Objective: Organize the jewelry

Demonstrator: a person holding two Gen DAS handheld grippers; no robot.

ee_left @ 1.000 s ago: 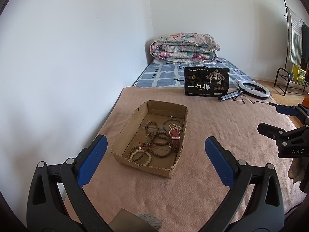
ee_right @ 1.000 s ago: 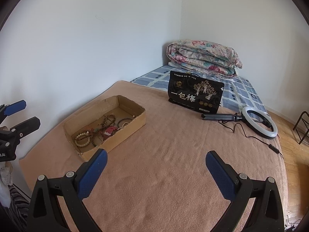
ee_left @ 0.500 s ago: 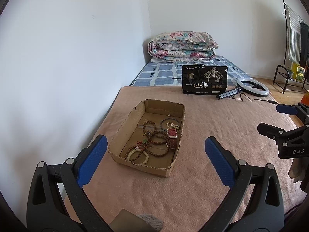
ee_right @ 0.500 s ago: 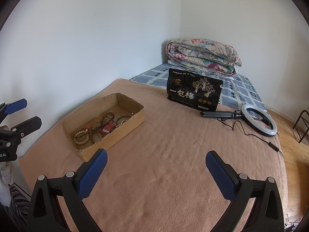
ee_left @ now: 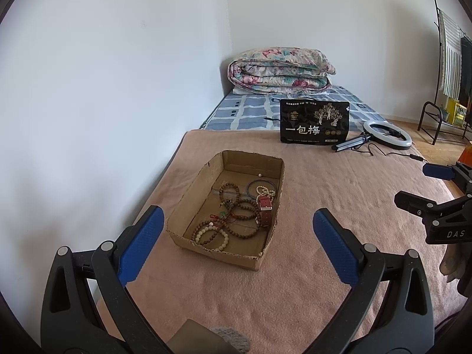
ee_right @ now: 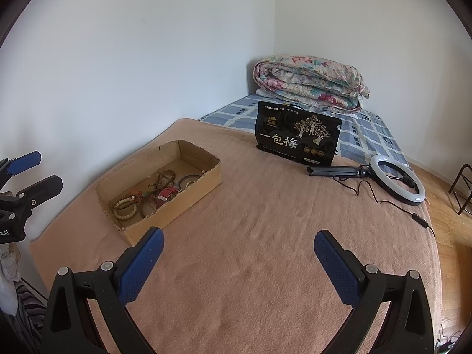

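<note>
Looking down your left claw (ee_left: 236, 244), you've got its blue pads spread wide and holding nothing, aimed at the cardboard box (ee_left: 191, 190) on the tan blanket (ee_left: 324, 183). All the jewelry sits heaped inside: wooden bead bracelets (ee_left: 242, 218), a pale bead bracelet (ee_left: 212, 236), a red watch strap (ee_left: 265, 208), a thin bangle (ee_left: 253, 183).

Over to your right claw (ee_right: 239, 261): also spread apart and empty, hovering over bare blanket, box off to its left. A jumble like that fits sorting still ahead or pieces simply gathered in, so I can't call the stage.
</note>
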